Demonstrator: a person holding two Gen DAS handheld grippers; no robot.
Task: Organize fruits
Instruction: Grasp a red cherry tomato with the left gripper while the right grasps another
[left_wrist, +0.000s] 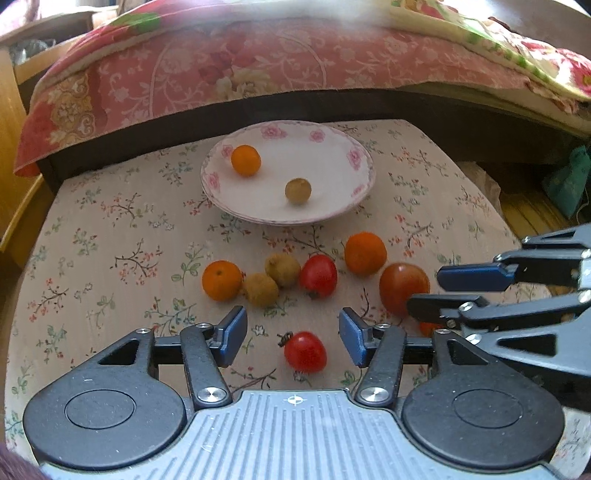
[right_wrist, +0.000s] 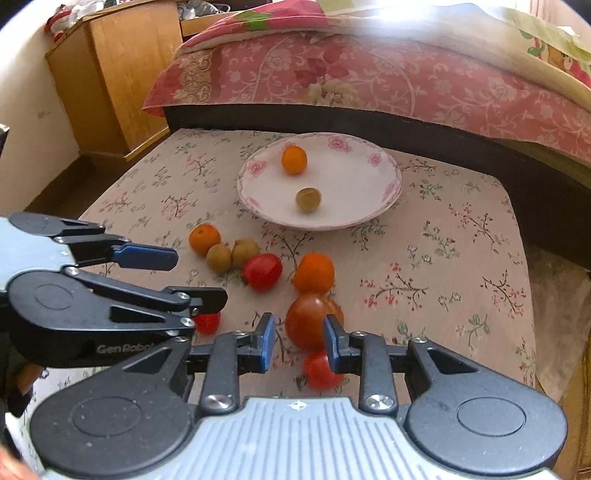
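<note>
A white plate with pink flowers on its rim (left_wrist: 354, 155) (right_wrist: 373, 158) holds a small orange (left_wrist: 245, 160) and a brown round fruit (left_wrist: 297, 191). On the floral cloth lie two oranges (left_wrist: 221, 280) (left_wrist: 365, 253), two brown fruits (left_wrist: 282, 269), a red tomato (left_wrist: 318, 276) and a large dark tomato (left_wrist: 404, 291) (right_wrist: 310, 325). My left gripper (left_wrist: 293, 334) (right_wrist: 199, 277) is open, straddling a small red tomato (left_wrist: 304, 350) without touching it. My right gripper (right_wrist: 299, 332) (left_wrist: 443, 291) is open narrowly, its tips just short of the large tomato. Another small tomato (right_wrist: 321, 369) lies under it.
A bed with a pink floral quilt (right_wrist: 369, 81) runs along the table's far edge. A wooden cabinet (right_wrist: 110, 74) stands at the back left. The two grippers are close side by side over the front of the table.
</note>
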